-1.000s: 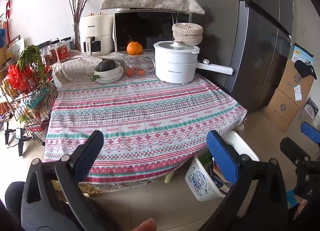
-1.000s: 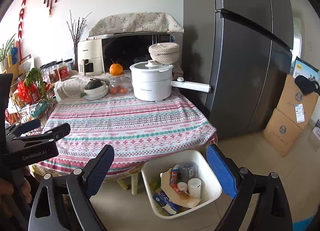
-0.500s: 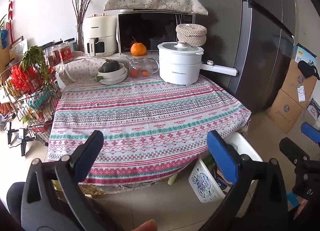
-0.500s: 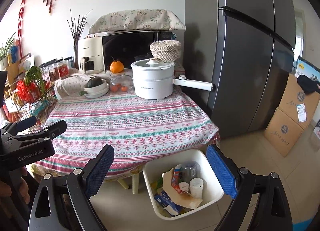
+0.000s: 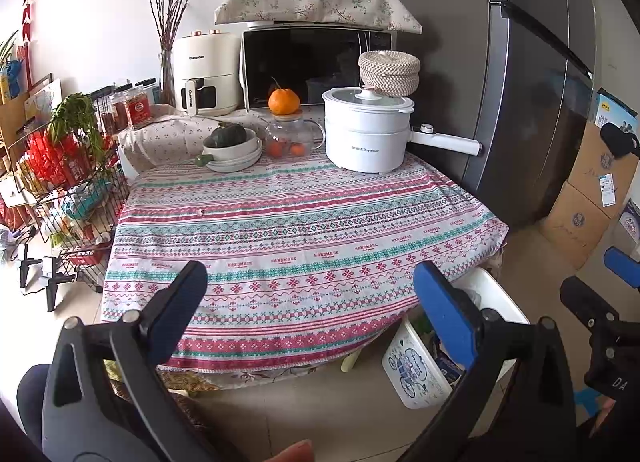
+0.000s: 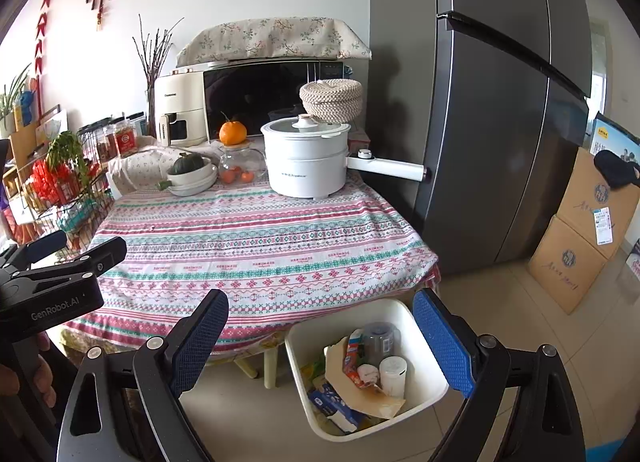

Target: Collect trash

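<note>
While both grippers hang with jaws spread wide and nothing between them, a white bin (image 6: 430, 376) full of trash sits on the floor at the table's near right corner.

Wrappers, a torn piece of cardboard (image 6: 362, 380) and small white containers fill the bin, seen just ahead of the right gripper (image 6: 320, 342); the left gripper (image 5: 310, 308) faces the striped tablecloth (image 5: 296, 222), with the bin (image 5: 412, 366) partly tucked under the cloth's edge. At the table's far end stand a white cooking pot (image 6: 306, 160), a stack of bowls (image 6: 192, 180) and an orange (image 6: 232, 132) on a glass jar.
</note>
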{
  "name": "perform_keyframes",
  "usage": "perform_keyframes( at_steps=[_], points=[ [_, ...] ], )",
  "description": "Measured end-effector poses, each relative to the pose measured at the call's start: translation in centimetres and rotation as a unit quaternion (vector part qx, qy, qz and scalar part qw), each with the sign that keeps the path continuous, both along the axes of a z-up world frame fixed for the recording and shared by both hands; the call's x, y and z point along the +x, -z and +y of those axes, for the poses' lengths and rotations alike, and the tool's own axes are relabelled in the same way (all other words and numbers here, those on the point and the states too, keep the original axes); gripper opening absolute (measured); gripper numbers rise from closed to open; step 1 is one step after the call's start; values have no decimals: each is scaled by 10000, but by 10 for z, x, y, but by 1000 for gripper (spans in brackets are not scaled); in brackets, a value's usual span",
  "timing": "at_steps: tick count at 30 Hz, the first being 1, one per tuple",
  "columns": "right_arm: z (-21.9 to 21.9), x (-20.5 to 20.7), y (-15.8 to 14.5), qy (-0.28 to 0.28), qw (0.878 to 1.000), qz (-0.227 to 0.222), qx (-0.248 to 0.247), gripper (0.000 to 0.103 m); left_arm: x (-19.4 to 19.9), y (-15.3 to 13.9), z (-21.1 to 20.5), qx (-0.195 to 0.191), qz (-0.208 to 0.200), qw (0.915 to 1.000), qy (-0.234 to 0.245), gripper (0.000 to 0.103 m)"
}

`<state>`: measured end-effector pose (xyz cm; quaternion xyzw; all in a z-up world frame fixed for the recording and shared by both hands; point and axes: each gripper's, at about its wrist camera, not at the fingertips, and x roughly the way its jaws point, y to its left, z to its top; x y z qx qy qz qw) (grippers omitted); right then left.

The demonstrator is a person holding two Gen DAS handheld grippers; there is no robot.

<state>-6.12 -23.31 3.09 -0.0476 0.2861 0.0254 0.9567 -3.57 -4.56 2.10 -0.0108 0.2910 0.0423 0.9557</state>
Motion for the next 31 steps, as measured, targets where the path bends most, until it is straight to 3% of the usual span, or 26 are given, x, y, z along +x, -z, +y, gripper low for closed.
perform_keyframes(
  at_steps=[31],
  points=[
    [-9,3,1,143,9999,-43,70,95,5,6,1,-14,269,9995,156,102]
  ],
)
